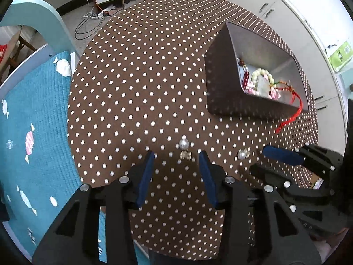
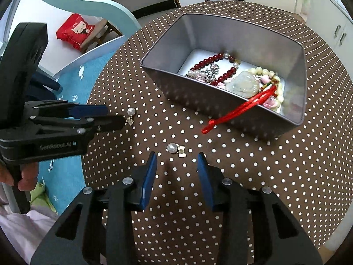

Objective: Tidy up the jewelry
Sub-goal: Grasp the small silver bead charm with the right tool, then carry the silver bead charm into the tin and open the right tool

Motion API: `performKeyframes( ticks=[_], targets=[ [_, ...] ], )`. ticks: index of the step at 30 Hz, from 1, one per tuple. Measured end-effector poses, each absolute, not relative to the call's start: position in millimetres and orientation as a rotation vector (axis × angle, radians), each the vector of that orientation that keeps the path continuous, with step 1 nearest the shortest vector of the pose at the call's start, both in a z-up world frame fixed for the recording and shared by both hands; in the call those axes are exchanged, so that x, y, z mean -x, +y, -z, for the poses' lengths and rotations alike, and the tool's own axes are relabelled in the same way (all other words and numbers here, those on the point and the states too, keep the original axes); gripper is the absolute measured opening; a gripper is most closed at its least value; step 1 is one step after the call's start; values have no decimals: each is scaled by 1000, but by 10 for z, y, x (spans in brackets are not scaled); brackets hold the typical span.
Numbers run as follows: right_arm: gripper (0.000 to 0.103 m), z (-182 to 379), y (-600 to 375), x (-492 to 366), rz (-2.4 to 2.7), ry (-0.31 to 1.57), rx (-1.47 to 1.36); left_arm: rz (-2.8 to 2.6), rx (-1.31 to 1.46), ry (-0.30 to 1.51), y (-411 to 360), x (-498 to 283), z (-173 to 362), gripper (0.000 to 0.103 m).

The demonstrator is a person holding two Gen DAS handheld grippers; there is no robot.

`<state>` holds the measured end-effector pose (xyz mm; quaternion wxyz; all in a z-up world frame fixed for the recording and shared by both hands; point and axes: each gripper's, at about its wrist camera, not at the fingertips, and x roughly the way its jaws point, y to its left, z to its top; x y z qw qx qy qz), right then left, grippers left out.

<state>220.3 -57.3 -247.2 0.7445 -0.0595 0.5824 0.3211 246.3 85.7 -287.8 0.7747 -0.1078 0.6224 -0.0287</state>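
Note:
Two pearl earrings with small gold bows lie on the brown polka-dot tablecloth (image 1: pixel 136 84). One earring (image 1: pixel 183 145) sits just ahead of my left gripper (image 1: pixel 177 155), whose blue pads stand apart and touch nothing. The other earring (image 2: pixel 172 148) lies just beyond my right gripper (image 2: pixel 177 158), also open and empty. Each view shows the other tool: the right gripper (image 1: pixel 258 160) beside its earring (image 1: pixel 242 154), the left gripper (image 2: pixel 114 114) by its earring (image 2: pixel 131 112). A grey metal tin (image 2: pixel 198 101) farther back holds bead bracelets (image 2: pixel 209 60) and a pale pendant (image 2: pixel 245 84); a red cord (image 2: pixel 233 110) hangs over its rim.
The round table's left edge drops to a blue quilt (image 1: pixel 37 114) with candy prints and a light-blue curved bed frame (image 1: pixel 44 15). White cabinets (image 1: pixel 286 22) stand beyond the tin. A red bag (image 2: pixel 75 31) rests on a stool. A person's hand (image 2: pixel 24 176) holds the left tool.

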Motion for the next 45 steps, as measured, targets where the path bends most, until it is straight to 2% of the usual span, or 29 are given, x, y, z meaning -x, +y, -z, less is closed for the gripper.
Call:
performKeyframes(
  ticks=[4,6,10,14,21,24,30,33,35,36,39,43,45],
  targets=[
    [35,2511,-571,-2260,-709,1265,132,46,210,1351,852,-2550,2924,31],
    [31,2526,-544,-2272,-713,1261,142,49,211,1361,845,-2576,2944,22],
    [26,2562,-487,-2260,-716,1256,174,52,198,1377,828,-2582,2988,10],
    [17,2593,-466,-2265,-699,1243,171,53,200,1375,834,-2573,3002,10],
    [15,2602,-463,-2285,-698,1248,112,43,209,1372,862,-2562,2979,10],
    [4,2563,-580,-2312,-693,1253,92,46,211,1358,853,-2553,2906,10],
    [4,2538,-687,-2321,-705,1262,78,62,203,1329,791,-2593,2786,10],
    [13,2505,-686,-2324,-706,1265,91,60,199,1324,770,-2605,2758,10],
    [23,2500,-641,-2316,-719,1249,120,55,200,1326,772,-2601,2753,10],
    [24,2515,-592,-2302,-725,1249,136,49,200,1328,774,-2593,2751,10],
    [24,2528,-525,-2301,-737,1236,174,37,206,1328,791,-2563,2740,10],
    [11,2583,-418,-2297,-746,1224,241,27,206,1325,799,-2515,2733,10],
    [10,2592,-439,-2320,-757,1236,218,24,212,1324,806,-2507,2731,10]
  ],
)
